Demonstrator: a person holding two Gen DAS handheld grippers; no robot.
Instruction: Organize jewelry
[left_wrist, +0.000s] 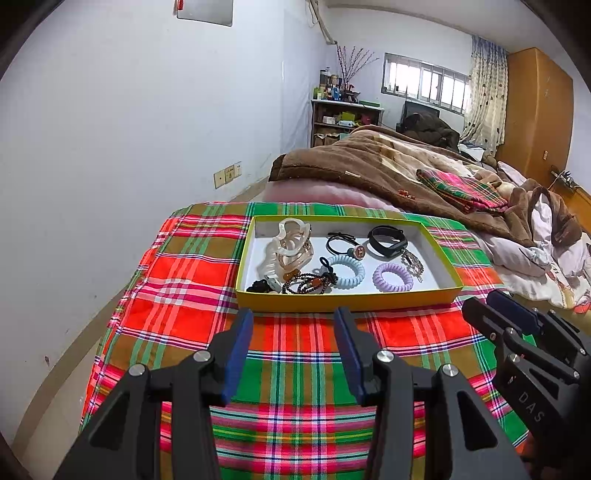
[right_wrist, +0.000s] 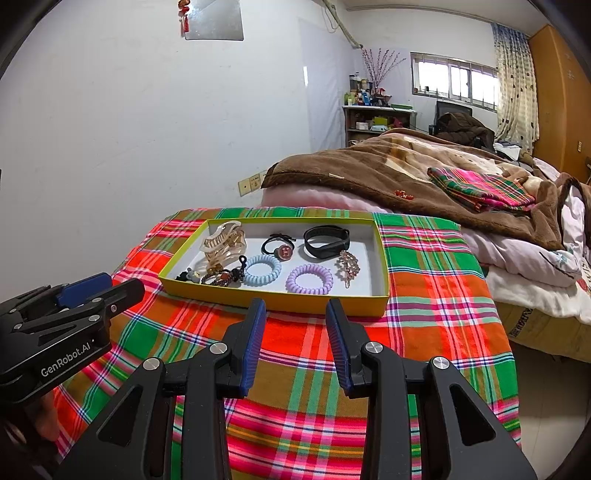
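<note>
1. Straight ahead of both grippers, a shallow yellow tray (right_wrist: 314, 305) sits on a plaid cloth (right_wrist: 424, 325), its long side running left to right.
2. Inside lie a purple coil hair tie (right_wrist: 309, 279), a blue coil hair tie (right_wrist: 263, 270), a black wristband (right_wrist: 327, 240), a beaded bracelet (right_wrist: 221, 277) and a pale hair claw (right_wrist: 223, 243).
3. Both the left gripper (left_wrist: 293, 321) and the right gripper (right_wrist: 295, 312) hover just short of the tray's near wall, jaws spread, holding nothing.
4. The purple tie looks nearest the right gripper.

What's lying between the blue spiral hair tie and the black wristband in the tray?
The black hair tie with the round red charm lies between the blue spiral hair tie and the black wristband; the right wrist view shows it clearest.
</note>
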